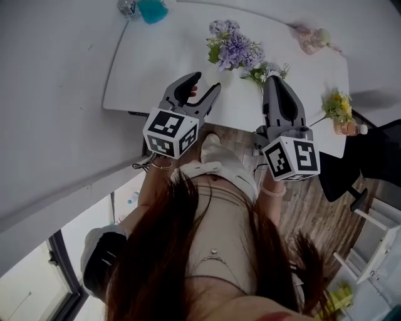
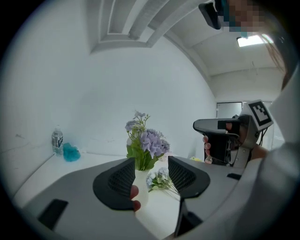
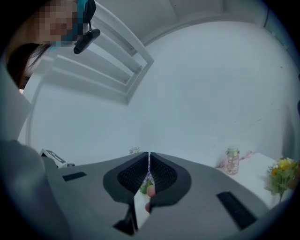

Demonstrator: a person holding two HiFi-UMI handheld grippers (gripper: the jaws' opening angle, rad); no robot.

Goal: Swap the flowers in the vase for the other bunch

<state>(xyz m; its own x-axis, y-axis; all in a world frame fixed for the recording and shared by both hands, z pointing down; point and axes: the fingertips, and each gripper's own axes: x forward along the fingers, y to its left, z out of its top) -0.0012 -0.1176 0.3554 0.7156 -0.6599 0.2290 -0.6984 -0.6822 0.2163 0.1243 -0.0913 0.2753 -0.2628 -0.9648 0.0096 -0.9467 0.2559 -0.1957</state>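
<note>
A bunch of purple hydrangea flowers (image 1: pixel 237 49) stands in a white vase (image 2: pixel 140 177) near the far middle of a white table (image 1: pixel 163 63). From the head view the blooms hide the vase. In the left gripper view it almost blends into the tabletop.

Just beside it, to the right, lies one small bunch of pale flowers (image 1: pixel 265 70), its thin stems fanning toward the person.

There are two grippers, both near the table's front edge:
- **Left gripper:** The left gripper (image 1: pixel 208 81) is released, with its jaws apart and nothing between the pads. The vase and the small bunch show beyond the gap.
- **Right gripper:** The right gripper (image 1: pixel 273 78) is clenched, with its tip over the small bunch's stems. A thin sliver of purple and green shows in the seam between the jaws. Whether that is a pinched stem is hard to make out.

Other things sit around the table:
- **Far-left corner:** One water bottle (image 1: pixel 128 6) and one teal object (image 1: pixel 151 9), both cut off by the frame.
- **Far-right corner:** One pink spray (image 1: pixel 307 36).
- **Right edge:** One yellow posy (image 1: pixel 337 103) in a small bottle.

A black office chair (image 1: pixel 369 163) stands just past the table's right edge. The person's long dark hair fills the lower part of the head view.
</note>
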